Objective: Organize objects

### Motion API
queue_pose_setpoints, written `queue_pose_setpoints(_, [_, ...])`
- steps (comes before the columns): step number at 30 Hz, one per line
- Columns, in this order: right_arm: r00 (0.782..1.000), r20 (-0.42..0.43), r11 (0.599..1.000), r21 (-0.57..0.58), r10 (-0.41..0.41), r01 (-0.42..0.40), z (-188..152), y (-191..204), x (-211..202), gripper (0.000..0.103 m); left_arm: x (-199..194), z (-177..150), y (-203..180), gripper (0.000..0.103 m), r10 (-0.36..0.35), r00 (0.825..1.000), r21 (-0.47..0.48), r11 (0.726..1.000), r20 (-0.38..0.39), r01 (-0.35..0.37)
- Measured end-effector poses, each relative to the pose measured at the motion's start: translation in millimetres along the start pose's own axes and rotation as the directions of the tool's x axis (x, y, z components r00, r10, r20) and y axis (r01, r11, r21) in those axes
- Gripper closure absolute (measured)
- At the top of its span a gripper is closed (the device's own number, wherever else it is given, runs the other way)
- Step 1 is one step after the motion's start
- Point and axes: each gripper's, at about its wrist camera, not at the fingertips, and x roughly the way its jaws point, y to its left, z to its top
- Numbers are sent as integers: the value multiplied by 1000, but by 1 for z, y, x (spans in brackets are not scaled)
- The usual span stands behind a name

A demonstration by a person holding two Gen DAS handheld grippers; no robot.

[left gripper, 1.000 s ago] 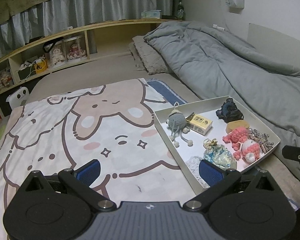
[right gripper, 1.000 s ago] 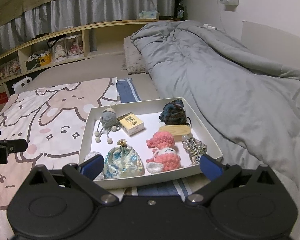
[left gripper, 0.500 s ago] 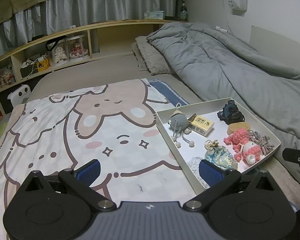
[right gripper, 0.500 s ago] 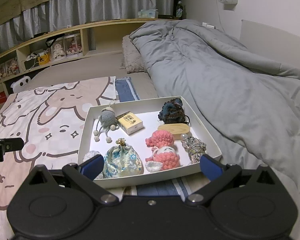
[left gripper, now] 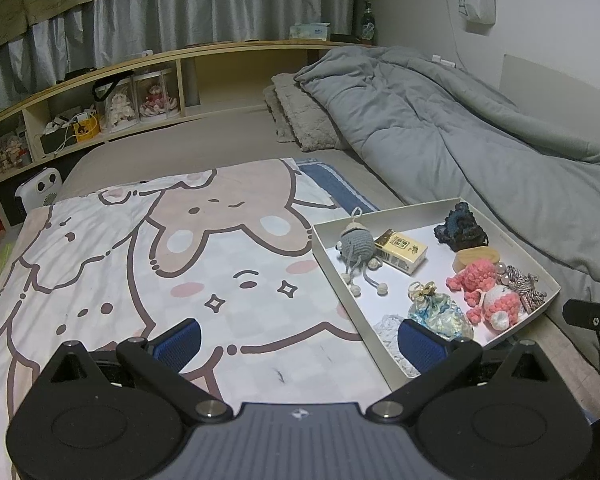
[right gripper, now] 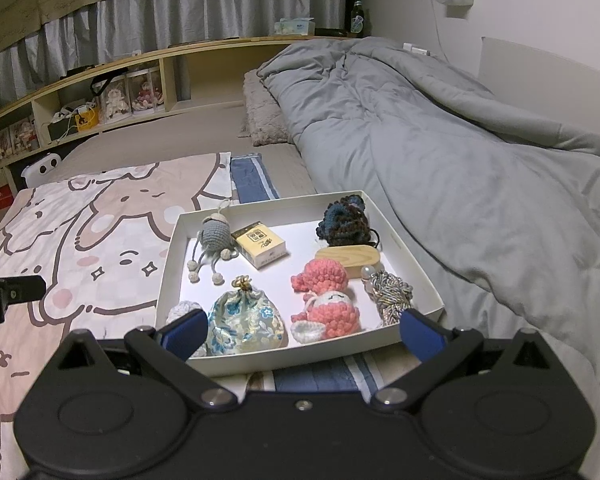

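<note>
A white shallow box lies on the bed. It holds a grey crochet octopus, a yellow card box, a dark blue-brown crochet piece, a wooden oval, a pink crochet octopus, a pink-white crochet doll, a grey cord knot, a blue floral pouch and a white lace piece. My right gripper is open and empty at the box's near edge. My left gripper is open and empty over the cartoon blanket, left of the box.
A grey duvet covers the bed's right side, with a pillow behind. A wooden shelf with dolls and boxes runs along the back under curtains. A blue striped cloth lies under the box.
Both views have risen and pulled back slightly, so the box sits a little lower and farther. Nothing in the box has moved and both grippers stay open.
</note>
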Motion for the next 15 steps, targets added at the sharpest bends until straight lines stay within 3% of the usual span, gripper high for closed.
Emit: queue_pose_setpoints(15, [1000, -3, 1000, -2, 1, -1, -1, 0, 1, 0, -1, 0, 0, 0, -3, 1000, -1, 1000, -1, 3])
